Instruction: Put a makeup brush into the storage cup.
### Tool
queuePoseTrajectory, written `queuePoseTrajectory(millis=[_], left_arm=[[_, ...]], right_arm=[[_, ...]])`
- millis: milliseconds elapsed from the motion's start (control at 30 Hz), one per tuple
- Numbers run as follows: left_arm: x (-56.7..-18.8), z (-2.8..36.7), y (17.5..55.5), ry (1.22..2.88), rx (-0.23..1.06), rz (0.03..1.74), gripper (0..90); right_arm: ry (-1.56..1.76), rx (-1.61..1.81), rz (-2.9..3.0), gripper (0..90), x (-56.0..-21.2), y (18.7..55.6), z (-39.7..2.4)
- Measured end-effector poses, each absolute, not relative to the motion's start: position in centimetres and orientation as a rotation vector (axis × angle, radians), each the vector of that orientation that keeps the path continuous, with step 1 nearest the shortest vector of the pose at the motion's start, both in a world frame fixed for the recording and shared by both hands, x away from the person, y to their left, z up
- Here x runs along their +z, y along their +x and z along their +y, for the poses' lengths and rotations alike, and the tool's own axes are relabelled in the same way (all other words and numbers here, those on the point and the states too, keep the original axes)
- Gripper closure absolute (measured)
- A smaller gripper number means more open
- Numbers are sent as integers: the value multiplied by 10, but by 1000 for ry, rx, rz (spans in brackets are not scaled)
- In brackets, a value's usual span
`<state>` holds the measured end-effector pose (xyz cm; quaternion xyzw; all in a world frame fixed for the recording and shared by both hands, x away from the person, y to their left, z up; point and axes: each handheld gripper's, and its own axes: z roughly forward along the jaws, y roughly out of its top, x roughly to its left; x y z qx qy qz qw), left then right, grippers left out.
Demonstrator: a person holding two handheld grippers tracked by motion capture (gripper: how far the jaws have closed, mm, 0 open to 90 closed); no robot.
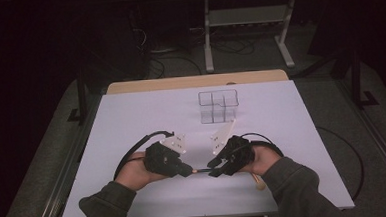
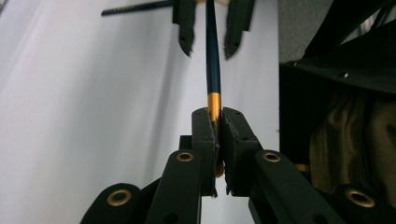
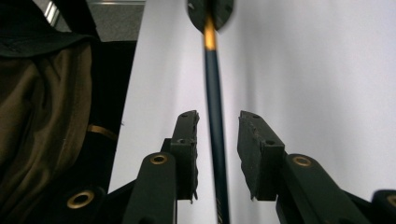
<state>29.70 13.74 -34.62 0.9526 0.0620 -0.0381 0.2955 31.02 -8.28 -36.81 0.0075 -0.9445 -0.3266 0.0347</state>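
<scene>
Pencil (image 2: 213,70), dark blue, gold ferrule: centre frame, pinched at the ferrule by left gripper (image 2: 218,135) jaws; right gripper (image 3: 217,154) jaws spread around its shaft, not touching.

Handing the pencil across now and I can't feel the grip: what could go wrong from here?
The left gripper pinches the pencil only at its gold band end, so the long shaft could droop or twist out. The right gripper stands open around the shaft; pulling away askew could knock it. A second pencil lies nearby on the table and could be bumped.
</scene>
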Motion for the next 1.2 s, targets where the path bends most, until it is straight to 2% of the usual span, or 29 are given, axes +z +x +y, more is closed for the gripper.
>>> queuePoseTrajectory(millis=[133, 367, 500, 567, 600, 633, 800, 900, 1133, 1200], left_arm=[[-347, 134, 297, 2544, -96, 160, 841], [-348, 131, 295, 2568, -83, 138, 841], [-349, 132, 294, 2570, -103, 142, 835], [-349, 134, 295, 2546, -120, 173, 787], [-350, 135, 295, 2534, -135, 191, 710], [-350, 135, 295, 2531, -147, 193, 678], [-352, 141, 295, 2538, -147, 219, 627], [-352, 142, 298, 2520, -164, 247, 632], [-348, 138, 298, 2510, -178, 242, 801], [-347, 137, 299, 2520, -197, 233, 825]], right_arm=[[62, -996, -2907, 687, -367, 309, -71], [44, -957, -2896, 799, -371, 311, -62], [62, -949, -2880, 819, -374, 309, -61], [62, -967, -2870, 821, -374, 309, -62], [53, -985, -2877, 822, -375, 309, -63], [41, -996, -2874, 821, -376, 308, -65], [5, -1082, -2866, 822, -385, 307, -77], [-18, -1142, -2851, 822, -386, 305, -81], [23, -1189, -2858, 821, -384, 302, -81], [36, -1193, -2869, 821, -383, 300, -80]])
